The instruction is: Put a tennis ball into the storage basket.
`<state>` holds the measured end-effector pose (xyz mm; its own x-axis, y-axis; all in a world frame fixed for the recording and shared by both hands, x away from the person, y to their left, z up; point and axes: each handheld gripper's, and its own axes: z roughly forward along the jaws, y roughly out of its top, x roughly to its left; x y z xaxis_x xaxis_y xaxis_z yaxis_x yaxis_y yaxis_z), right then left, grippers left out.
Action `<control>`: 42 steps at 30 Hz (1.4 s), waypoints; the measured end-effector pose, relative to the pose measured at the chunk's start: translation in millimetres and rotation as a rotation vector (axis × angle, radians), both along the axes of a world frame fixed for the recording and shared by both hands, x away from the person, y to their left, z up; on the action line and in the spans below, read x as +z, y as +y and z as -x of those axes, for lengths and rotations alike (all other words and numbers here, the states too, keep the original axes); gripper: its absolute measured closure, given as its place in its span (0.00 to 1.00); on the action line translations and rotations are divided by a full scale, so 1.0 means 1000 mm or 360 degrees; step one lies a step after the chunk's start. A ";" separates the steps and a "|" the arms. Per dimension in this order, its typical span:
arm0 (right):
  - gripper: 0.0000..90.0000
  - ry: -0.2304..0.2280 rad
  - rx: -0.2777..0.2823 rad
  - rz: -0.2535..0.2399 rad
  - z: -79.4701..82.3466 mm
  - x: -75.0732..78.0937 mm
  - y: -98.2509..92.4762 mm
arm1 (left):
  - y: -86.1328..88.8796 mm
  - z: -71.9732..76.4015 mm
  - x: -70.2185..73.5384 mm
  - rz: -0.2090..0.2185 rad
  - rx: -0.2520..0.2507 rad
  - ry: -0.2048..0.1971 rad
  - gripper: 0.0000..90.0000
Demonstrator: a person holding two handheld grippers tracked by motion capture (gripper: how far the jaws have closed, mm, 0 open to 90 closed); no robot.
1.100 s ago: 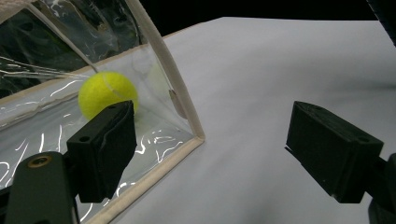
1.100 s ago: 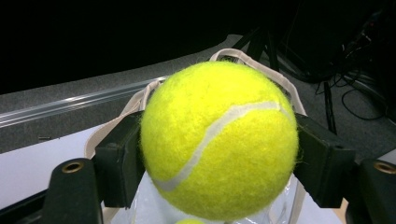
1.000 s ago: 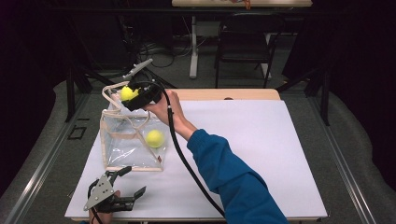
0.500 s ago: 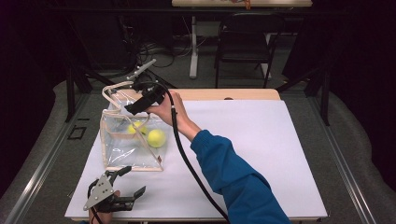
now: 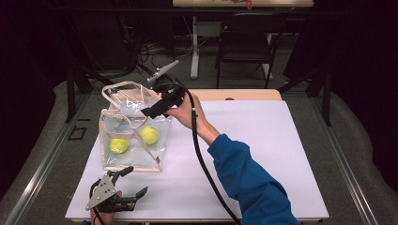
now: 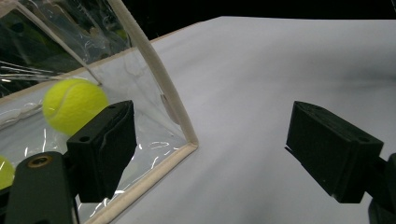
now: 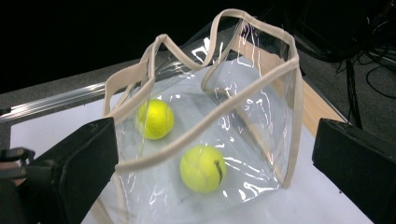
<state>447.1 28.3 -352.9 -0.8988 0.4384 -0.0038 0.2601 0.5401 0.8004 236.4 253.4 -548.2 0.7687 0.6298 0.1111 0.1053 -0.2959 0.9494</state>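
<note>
The right gripper's (image 5: pixel 149 111) fingers (image 7: pixel 70 163) have just been spreading and now stand wide with nothing between them, hovering at the mouth of the clear bag (image 5: pixel 129 129). Both tennis balls (image 5: pixel 149 135) lie inside it. If that outstretched hand drifts lower, I'd guess a jaw could snag the handles and tip the bag. The left gripper (image 5: pixel 126 180) rests released just beside the bag's near corner

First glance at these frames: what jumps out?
The clear bag with beige trim, standing at the white table's left side, with two yellow tennis balls lying in it. The right hand-held gripper hangs by the bag's open top, jaws wide and empty after just opening. The left hand-held gripper sits open at the near edge, beside the bag's corner.
</note>
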 end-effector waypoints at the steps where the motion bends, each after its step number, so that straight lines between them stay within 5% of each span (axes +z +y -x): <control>1: 0.00 0.0003 -0.0002 0.0001 0.001 -0.001 -0.003 | -0.001 0.000 0.000 -0.0003 -0.0004 0.0002 0.18; 17: 0.00 0.0053 -0.0030 0.0100 0.012 -0.031 -0.041 | -0.002 0.000 0.000 -0.0019 -0.0012 0.0003 0.18; 42: 0.00 0.0042 -0.0096 0.0171 0.037 -0.052 -0.088 | -0.001 -0.001 -0.001 -0.0012 -0.0014 0.0007 0.18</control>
<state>410.0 -59.3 -404.9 -0.8712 0.4900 -0.0303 0.3150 0.6052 0.7311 237.0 252.4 -549.6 0.7748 0.6221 0.1126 0.1066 -0.3041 0.9467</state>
